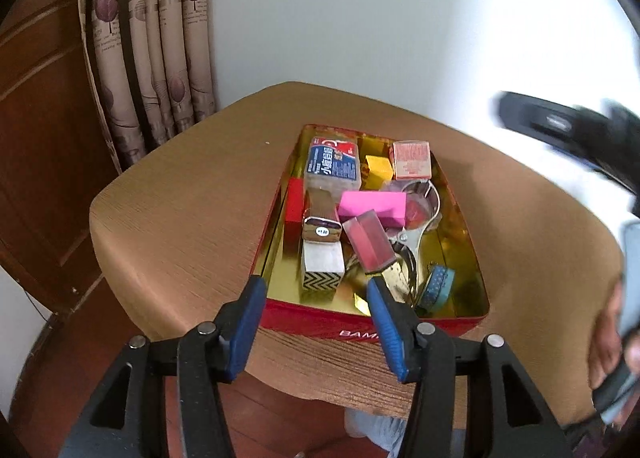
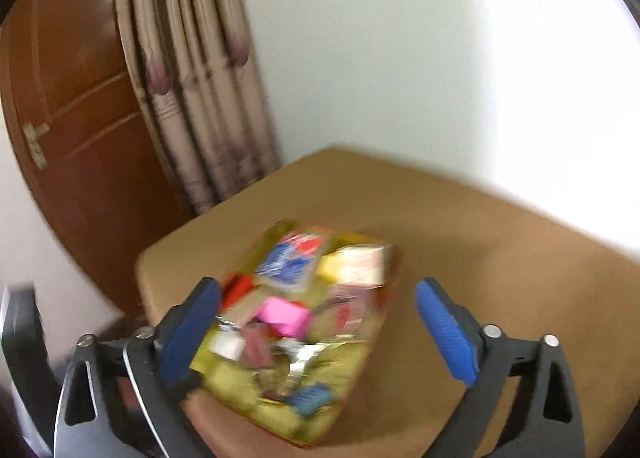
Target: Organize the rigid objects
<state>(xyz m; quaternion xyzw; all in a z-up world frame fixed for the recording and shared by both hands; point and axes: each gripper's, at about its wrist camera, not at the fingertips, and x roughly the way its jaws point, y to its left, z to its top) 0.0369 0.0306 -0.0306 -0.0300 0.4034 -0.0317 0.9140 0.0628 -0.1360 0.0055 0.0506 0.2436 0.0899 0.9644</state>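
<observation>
Left gripper (image 1: 316, 290): jaws apart at a moderate width, nothing between the blue pads (image 1: 245, 328). It hovers over the near edge of the tin (image 1: 400, 328), its tips level with the near wall.

Right gripper (image 2: 318, 304): jaws spread wide, nothing held. It hangs above the tin (image 2: 340, 410) — the view is heavily blurred, so its exact height over the contents cannot be told. In the left view it appears only as a dark smear (image 1: 560, 126) at the right.

The tin is red outside and gold inside, lidless, and sits on the brown table (image 1: 172, 218) near the front edge. All visible items lie inside it:
- toothpick box (image 1: 332, 166), blue label, far left;
- yellow block (image 1: 379, 168) and pale stamp block (image 1: 412, 159), far right;
- red block (image 1: 295, 200) against the left wall;
- pink block (image 1: 372, 207) at the centre, lying across the others;
- metal case (image 1: 322, 224) tilted beside it, with a chevron-patterned block (image 1: 323, 272) just in front;
- clear red case (image 1: 368, 248) — propped at an angle on a gold base;
- scissors (image 1: 418, 230), partly buried under the pink block;
- blue tape roll (image 1: 438, 284) near the right front corner.

A curtain (image 1: 156, 58) and a wooden door (image 1: 40, 138) stand behind the table.
</observation>
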